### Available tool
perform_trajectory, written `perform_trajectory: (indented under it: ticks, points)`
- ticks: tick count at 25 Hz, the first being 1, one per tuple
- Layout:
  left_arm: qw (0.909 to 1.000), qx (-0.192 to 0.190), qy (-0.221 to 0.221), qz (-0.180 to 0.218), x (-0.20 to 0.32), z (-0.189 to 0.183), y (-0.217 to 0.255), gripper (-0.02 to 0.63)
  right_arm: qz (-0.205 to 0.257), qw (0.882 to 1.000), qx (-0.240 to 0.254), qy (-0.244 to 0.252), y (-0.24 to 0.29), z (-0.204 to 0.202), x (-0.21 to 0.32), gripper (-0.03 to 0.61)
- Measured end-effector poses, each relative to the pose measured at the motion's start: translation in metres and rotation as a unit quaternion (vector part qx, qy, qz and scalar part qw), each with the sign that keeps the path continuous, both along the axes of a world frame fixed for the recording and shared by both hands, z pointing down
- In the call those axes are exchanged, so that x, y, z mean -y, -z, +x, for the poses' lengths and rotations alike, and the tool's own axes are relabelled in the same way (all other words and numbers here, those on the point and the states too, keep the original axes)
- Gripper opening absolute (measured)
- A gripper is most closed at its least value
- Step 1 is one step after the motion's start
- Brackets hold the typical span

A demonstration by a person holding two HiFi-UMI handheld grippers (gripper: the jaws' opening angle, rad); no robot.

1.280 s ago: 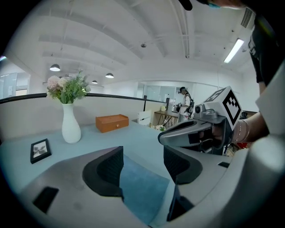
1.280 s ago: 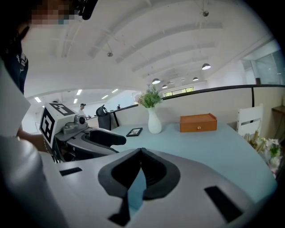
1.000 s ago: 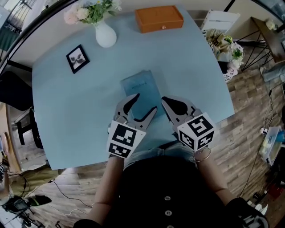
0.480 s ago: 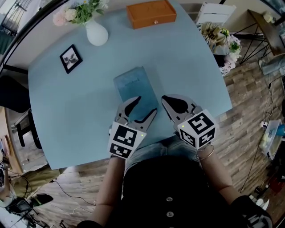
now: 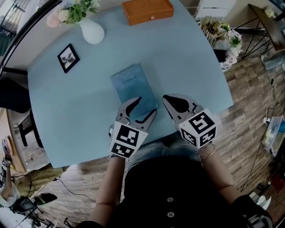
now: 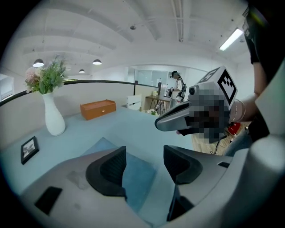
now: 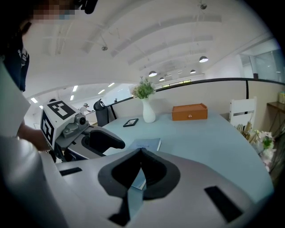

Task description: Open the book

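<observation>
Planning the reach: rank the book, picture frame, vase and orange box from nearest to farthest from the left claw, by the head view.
1. Book, just ahead of the left claw.
2. Picture frame and vase, leftward: too close to call.
3. Orange box, far side.

The book (image 5: 132,84) lies closed and flat on the pale blue worktop (image 5: 67,116), near its middle and somewhat toward the person's edge. It is thin, with a dusty blue cover a shade darker than the worktop. A faint line of print near its far end is too small to read. Its long sides run away from the person, leaning slightly left. A pale page edge shows along its right side.
</observation>
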State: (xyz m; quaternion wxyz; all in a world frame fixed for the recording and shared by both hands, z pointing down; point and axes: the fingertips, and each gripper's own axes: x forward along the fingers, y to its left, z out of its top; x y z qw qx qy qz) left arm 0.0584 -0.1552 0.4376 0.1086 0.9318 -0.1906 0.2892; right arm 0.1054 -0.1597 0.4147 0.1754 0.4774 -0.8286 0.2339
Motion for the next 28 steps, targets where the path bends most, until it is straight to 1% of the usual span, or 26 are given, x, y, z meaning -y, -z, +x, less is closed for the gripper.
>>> perform_trajectory:
  ticks: [2,8,16,18,19,24,28]
  points:
    - [0.9999,0.010,-0.010,0.002,-0.001,0.002,-0.003,0.264,-0.004,1.000,-0.001,-0.005,-0.003,0.006,-0.003,0.002]
    - [0.9995,0.022,-0.024,0.004,-0.003,0.014,-0.011,0.262,-0.009,1.000,-0.001,-0.025,-0.011,0.019,-0.010,0.002]
    - [0.9981,0.034,-0.047,-0.023,-0.023,0.029,-0.035,0.259,-0.025,0.999,0.012,-0.043,-0.026,0.024,-0.025,0.002]
    - [0.9976,0.041,-0.051,-0.022,-0.026,0.033,-0.039,0.245,-0.027,0.998,0.015,-0.047,-0.029,0.025,-0.029,0.002]
    - [0.9975,0.045,-0.051,-0.022,-0.027,0.034,-0.042,0.231,-0.029,0.998,0.017,-0.050,-0.030,0.026,-0.031,0.002]
    - [0.9969,0.066,-0.038,-0.018,-0.028,0.035,-0.055,0.209,-0.042,0.997,0.021,-0.065,-0.040,0.036,-0.043,0.002]
    - [0.9955,0.083,-0.036,-0.026,-0.031,0.032,-0.066,0.189,-0.048,0.995,0.029,-0.078,-0.047,0.041,-0.048,0.002]
